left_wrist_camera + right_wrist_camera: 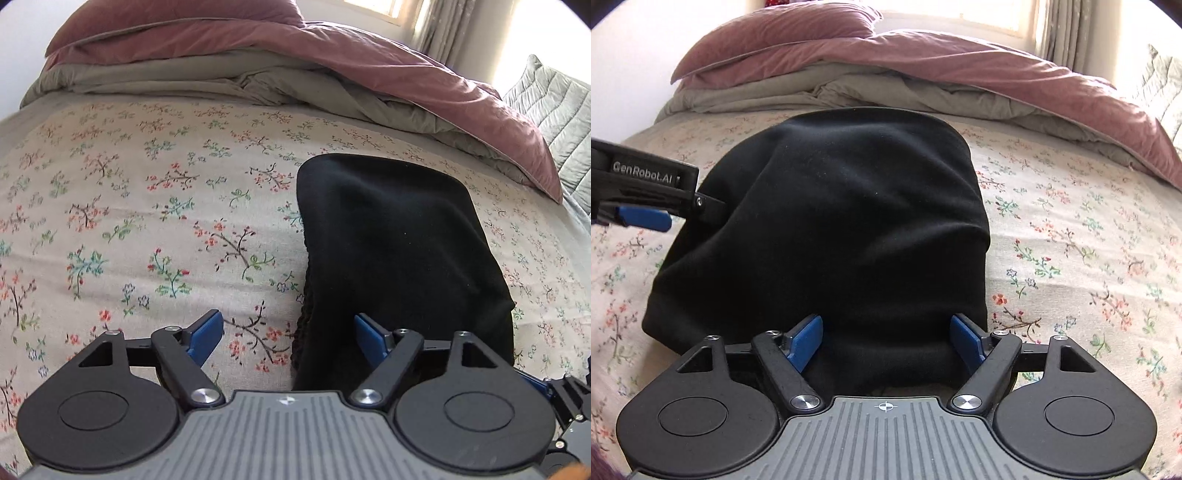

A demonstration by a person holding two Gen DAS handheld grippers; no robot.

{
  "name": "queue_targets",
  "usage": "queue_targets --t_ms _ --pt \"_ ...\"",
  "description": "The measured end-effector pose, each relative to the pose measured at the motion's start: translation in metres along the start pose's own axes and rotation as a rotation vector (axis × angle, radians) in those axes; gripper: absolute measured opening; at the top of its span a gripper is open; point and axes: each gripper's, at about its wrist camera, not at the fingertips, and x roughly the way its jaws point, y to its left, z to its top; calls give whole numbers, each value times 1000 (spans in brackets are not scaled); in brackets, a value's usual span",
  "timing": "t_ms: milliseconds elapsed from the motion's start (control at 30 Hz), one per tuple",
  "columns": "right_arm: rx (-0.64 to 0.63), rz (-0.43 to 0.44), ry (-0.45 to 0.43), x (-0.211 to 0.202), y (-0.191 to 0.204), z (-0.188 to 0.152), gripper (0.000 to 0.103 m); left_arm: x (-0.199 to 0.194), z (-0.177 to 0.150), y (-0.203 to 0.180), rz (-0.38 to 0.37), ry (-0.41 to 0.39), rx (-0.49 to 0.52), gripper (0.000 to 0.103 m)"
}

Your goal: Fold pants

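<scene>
The black pants (827, 229) lay folded into a compact stack on the floral bed sheet (147, 206), and both the left tool (290, 334) and the right tool (886, 339) stood released over its near edge — gripping nothing, presumably so the fold could settle.

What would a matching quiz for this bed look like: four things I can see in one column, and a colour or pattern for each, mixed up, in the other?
Things:
1. pants
2. bedsheet
3. duvet
4. pads on the right tongs

Colours:
A. blue
B. dusty pink on top, grey-green underneath
C. black
D. pale with small flower sprigs

Pairs: 1-C, 2-D, 3-B, 4-A
</scene>
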Motion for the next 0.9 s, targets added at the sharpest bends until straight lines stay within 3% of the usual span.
queue_targets --t_ms 133,300,433,533,633,767,900 --pt "-20 19 34 0 -4 6 78 2 -2 -1 4 -11 0 101" --pt "6 49 -41 -2 -10 -10 81 -8 -1 -6 62 -38 23 101" --pt "81 76 31 -23 -17 5 92 -44 -11 -15 139 -79 54 101" --pt "138 140 -18 -58 -26 9 95 -80 -20 -18 153 -111 40 103" --pt "140 84 -78 -93 -24 8 98 -116 -32 -20 137 -125 7 103" --pt "227 118 -83 -131 -26 3 100 -159 -46 -23 92 -166 -42 103" --pt "265 43 -141 -176 -16 -6 103 -187 -76 -35 45 -211 8 103"
